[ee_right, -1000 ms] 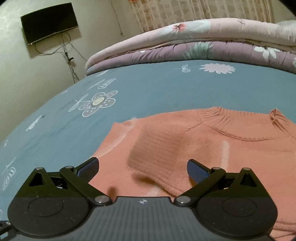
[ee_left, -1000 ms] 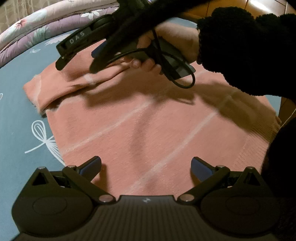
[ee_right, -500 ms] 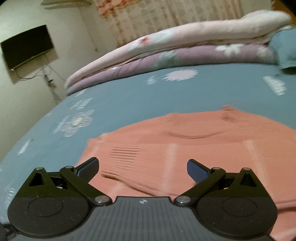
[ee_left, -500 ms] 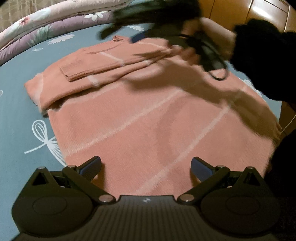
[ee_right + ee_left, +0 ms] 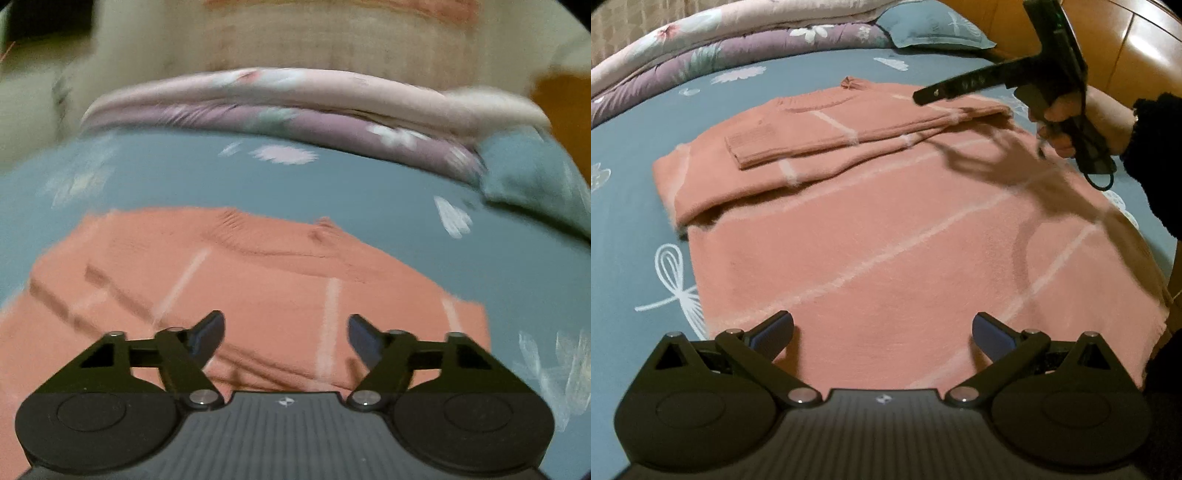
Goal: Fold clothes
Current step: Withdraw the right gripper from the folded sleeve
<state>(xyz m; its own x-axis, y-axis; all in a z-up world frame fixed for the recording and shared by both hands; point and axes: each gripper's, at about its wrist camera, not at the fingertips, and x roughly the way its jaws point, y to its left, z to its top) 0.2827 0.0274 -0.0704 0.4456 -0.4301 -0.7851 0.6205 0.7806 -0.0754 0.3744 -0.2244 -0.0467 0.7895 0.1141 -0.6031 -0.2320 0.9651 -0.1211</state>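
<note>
Here, a salmon-pink knitted sweater (image 5: 886,236) with thin pale stripes lies flat on a blue-grey bedsheet (image 5: 624,229) printed with white flowers and bows, its fuzzy knit filling the middle of the left wrist view; its long axis runs from the hem at 6 o'clock, nearest the camera, to the ribbed collar (image 5: 820,103) at 12 o'clock, which points toward a rolled pink and mauve floral quilt (image 5: 713,48) along the far edge of the bed. One sleeve (image 5: 849,129) is folded across the chest as a long flat band, its ribbed cuff at about 10 o'clock and the rest stretching toward 2 o'clock. The left gripper (image 5: 882,334), black plastic with blue pads, hovers over the hem with its jaws spread wide and nothing between them. At 2 o'clock in that view a bare hand (image 5: 1075,118) emerging from a dark fleecy sleeve (image 5: 1156,155) grasps the handle of the right gripper (image 5: 286,334), which is raised above the sweater's shoulder near a glossy wooden headboard (image 5: 1126,48). The right wrist view, smeared by motion, shows that gripper's jaws partly parted after just closing in, with only air between the pads and the sweater's upper part beneath them; the collar sits near 12 o'clock of the garment there, a blue pillow (image 5: 535,177) at 2 o'clock
</note>
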